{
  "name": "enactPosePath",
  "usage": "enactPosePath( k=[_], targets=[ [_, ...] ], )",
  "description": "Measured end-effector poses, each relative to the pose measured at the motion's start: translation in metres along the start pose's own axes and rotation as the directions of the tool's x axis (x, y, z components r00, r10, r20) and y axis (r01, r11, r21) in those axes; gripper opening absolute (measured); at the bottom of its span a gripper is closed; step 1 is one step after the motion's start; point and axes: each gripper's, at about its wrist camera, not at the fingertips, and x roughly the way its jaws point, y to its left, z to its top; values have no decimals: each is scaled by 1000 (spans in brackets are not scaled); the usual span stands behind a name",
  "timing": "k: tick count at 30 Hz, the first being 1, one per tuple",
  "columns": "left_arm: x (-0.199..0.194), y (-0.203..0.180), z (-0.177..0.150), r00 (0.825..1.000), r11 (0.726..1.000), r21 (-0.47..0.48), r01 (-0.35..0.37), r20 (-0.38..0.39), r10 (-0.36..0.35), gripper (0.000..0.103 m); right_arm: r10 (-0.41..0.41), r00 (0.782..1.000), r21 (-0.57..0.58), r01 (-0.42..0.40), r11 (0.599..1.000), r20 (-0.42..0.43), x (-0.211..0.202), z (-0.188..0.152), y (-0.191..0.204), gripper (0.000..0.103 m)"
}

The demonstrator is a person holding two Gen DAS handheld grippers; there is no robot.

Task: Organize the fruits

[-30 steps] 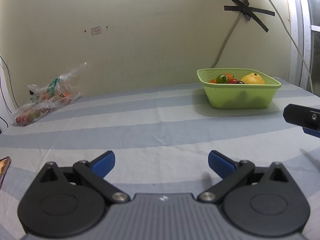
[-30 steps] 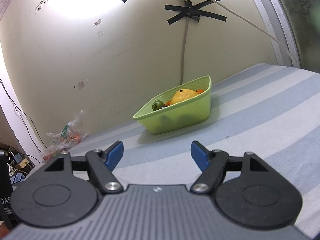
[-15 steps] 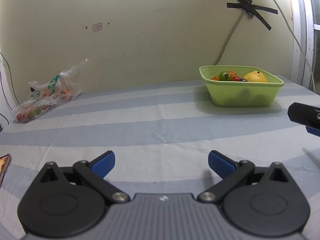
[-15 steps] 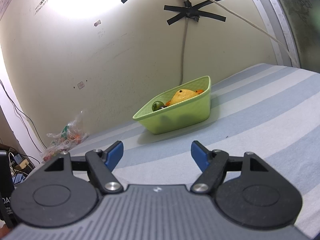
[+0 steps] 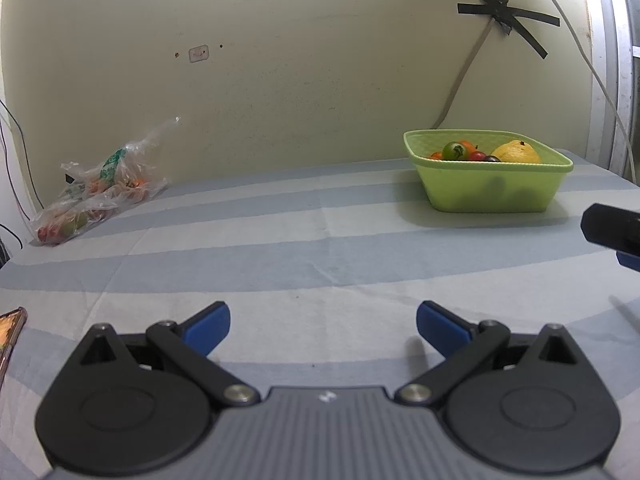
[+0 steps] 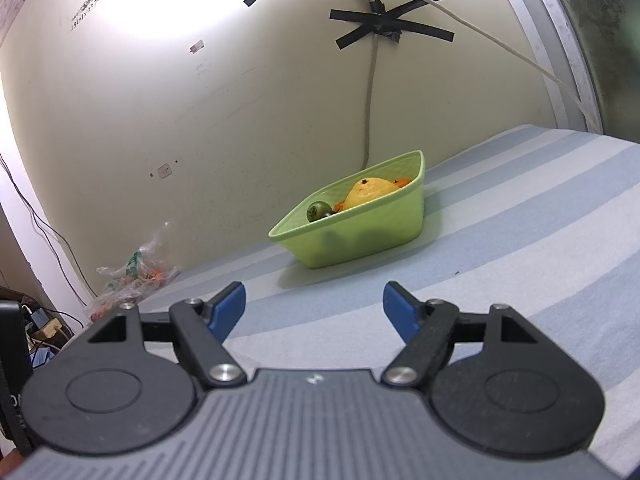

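A light green basket [image 5: 488, 192] stands at the far right of the striped cloth, near the wall. It holds a yellow fruit [image 5: 516, 153], a green tomato [image 5: 454, 150] and small red and orange fruits. It also shows in the right wrist view [image 6: 360, 228]. A clear plastic bag of fruits [image 5: 96, 192] lies at the far left by the wall, also in the right wrist view [image 6: 132, 276]. My left gripper [image 5: 323, 326] is open and empty, low over the cloth. My right gripper [image 6: 314, 306] is open and empty, facing the basket; part of it shows in the left wrist view [image 5: 612, 232].
The blue and white striped cloth [image 5: 280, 248] covers the whole surface. A phone [image 5: 10, 332] lies at the left edge. A cable and black tape [image 5: 500, 12] hang on the wall behind the basket. Chargers and wires [image 6: 40, 324] sit beyond the left edge.
The left gripper's view has tilted slightly, so the basket and wall sit a little higher and further right. The right gripper has hardly moved. Both stay open.
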Motion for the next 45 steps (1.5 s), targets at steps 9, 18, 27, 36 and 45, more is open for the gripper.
enactPosePath(
  k=[9, 18, 27, 36, 45],
  targets=[
    [2, 2, 1, 1000, 1000, -14, -13, -13, 13, 103, 12, 1000, 30, -11, 999, -9, 1, 2, -5, 78],
    [1, 0, 0, 1000, 1000, 4, -23, -14, 23, 103, 17, 1000, 39, -17, 999, -10, 1, 3, -7, 78],
    [0, -2, 0, 999, 999, 29, -34, -11, 34, 103, 35, 999, 55, -34, 998, -12, -1, 5, -10, 78],
    [0, -6, 0, 999, 997, 62, -40, -7, 40, 103, 43, 999, 69, -42, 997, -15, 0, 6, -12, 78],
    [-1, -7, -1, 999, 997, 73, -36, -5, 37, 103, 43, 999, 70, -42, 997, -15, 0, 6, -12, 78]
  ],
)
